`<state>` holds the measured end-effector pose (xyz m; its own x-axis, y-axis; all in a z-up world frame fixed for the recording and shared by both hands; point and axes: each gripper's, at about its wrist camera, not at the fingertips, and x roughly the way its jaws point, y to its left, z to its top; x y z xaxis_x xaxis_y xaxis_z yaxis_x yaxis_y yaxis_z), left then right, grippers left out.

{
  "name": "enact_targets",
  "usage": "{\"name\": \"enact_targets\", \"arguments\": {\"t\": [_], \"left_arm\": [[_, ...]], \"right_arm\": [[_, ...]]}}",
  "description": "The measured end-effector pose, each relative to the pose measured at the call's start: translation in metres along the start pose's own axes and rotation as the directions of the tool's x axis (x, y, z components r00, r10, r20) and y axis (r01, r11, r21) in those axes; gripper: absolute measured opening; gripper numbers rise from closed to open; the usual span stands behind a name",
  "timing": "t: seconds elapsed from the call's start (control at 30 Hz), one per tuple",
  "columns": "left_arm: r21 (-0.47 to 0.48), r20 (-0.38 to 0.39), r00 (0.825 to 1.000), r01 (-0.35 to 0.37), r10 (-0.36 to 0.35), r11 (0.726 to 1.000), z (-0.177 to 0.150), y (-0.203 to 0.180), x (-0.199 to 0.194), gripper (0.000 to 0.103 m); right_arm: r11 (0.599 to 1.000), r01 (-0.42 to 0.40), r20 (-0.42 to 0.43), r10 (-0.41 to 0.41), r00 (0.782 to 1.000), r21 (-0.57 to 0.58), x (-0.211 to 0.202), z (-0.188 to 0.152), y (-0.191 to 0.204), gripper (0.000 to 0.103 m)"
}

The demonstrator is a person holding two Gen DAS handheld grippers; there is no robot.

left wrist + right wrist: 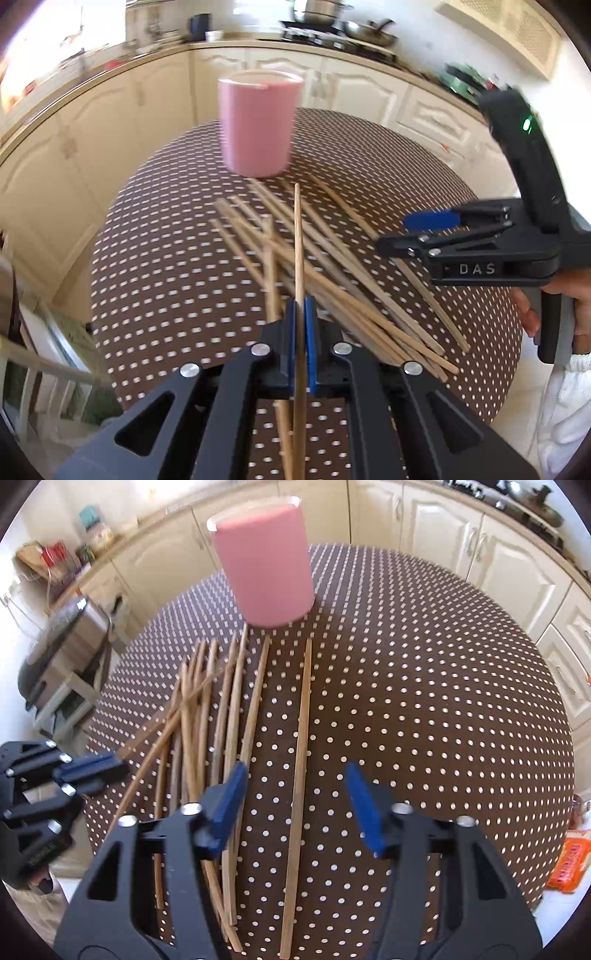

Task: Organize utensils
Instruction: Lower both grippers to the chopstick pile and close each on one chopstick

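Left tool (301, 343) clamping chopstick (298, 251), pink cup (258, 125) beyond

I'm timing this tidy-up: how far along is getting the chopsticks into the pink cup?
Done: nothing that shows; the pink cup has no stick poking out, though its inside is hidden. In hand: the left gripper is shut on one chopstick, and the right gripper straddles a lone chopstick without pinching it. Left: the scattered pile on the dotted table.
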<state>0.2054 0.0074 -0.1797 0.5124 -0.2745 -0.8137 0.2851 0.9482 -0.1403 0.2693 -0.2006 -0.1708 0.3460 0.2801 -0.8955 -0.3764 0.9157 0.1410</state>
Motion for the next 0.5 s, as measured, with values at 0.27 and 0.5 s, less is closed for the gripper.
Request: {"name": "enact_targets", "arguments": {"t": [0.27, 0.5], "left_arm": [[-0.15, -0.048, 0.996, -0.083, 0.076, 0.985, -0.006, 0.049, 0.005, 0.006], [-0.158, -0.103, 0.992, -0.093, 0.078, 0.983, -0.001, 0.068, 0.023, 0.006]], "right_arm": [[0.995, 0.061, -0.175, -0.074, 0.982, -0.079, 0.028, 0.027, 0.013, 0.032], [0.991, 0.078, -0.252, -0.103, 0.962, -0.108, 0.048, 0.047, 0.023, 0.022]]}}
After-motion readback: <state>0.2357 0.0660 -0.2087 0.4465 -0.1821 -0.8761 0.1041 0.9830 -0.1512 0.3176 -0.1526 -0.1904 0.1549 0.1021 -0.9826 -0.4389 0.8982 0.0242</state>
